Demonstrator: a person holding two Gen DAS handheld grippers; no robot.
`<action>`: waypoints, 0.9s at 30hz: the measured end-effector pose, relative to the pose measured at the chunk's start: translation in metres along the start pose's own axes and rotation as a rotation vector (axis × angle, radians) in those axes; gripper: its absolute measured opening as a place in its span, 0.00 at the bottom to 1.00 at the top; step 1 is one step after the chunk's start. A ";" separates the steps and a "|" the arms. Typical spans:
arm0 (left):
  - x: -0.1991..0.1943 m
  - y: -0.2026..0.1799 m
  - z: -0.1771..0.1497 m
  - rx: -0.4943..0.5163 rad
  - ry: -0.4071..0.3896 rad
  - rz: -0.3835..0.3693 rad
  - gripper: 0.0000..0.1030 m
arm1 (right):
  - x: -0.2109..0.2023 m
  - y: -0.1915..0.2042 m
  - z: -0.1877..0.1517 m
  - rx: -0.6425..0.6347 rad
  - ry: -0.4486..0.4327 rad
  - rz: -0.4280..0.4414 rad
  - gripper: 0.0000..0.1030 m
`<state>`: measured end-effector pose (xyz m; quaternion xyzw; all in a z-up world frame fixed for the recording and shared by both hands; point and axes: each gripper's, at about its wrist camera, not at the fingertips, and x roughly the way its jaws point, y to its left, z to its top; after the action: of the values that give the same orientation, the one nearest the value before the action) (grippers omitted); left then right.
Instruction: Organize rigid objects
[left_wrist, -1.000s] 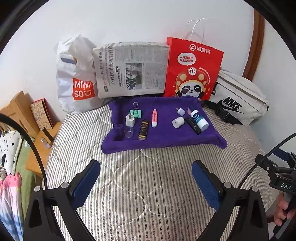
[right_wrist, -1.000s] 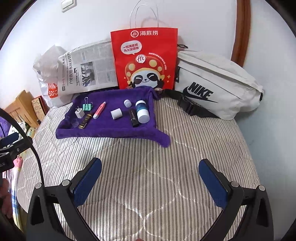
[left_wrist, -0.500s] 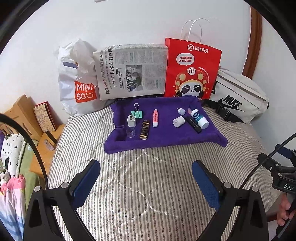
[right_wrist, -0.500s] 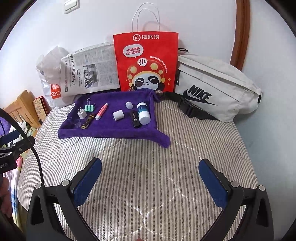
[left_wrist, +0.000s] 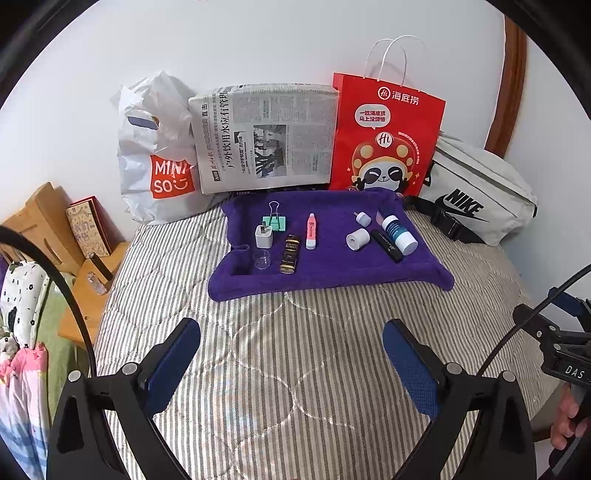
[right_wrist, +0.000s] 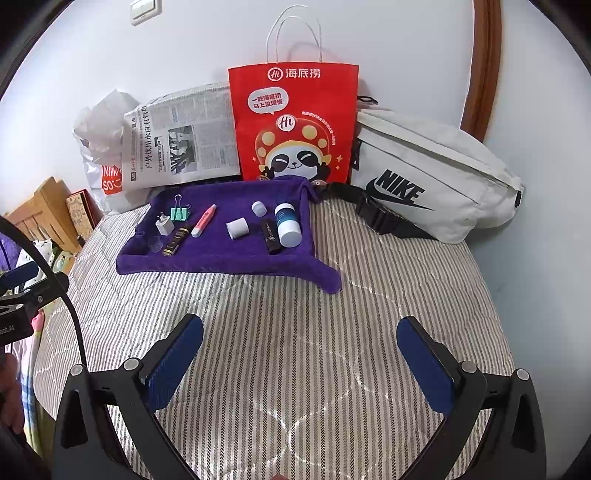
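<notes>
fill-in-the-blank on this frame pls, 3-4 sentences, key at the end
1. The small items all lie on a ____ cloth mat.
2. The green binder clip lies right behind the white ____.
3. The red paper bag with a panda stands between the folded newspaper and the pale ____ waist bag.
4. Both the left gripper and right gripper are ____.

Missing: purple; charger plug; Nike; open

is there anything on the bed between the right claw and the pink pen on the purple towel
Nothing visible. Only bare striped quilt lies between the open right claw and the near edge of the purple towel. On the towel, the pink plastic pen has open cloth in front of it, with the black-and-gold tube just left.
</notes>
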<state>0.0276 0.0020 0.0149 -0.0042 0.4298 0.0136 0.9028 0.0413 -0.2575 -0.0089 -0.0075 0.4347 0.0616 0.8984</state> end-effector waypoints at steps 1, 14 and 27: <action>-0.001 0.000 0.000 0.004 -0.001 0.000 0.97 | 0.000 0.000 0.000 -0.001 0.001 -0.001 1.00; -0.001 0.000 0.000 0.004 0.000 -0.002 0.97 | -0.002 0.000 0.000 -0.004 -0.002 -0.009 1.00; -0.001 -0.002 0.000 0.005 0.003 -0.002 0.97 | -0.003 0.001 0.000 -0.010 -0.002 -0.010 1.00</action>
<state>0.0265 0.0004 0.0157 -0.0025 0.4314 0.0113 0.9021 0.0390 -0.2573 -0.0063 -0.0142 0.4335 0.0591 0.8991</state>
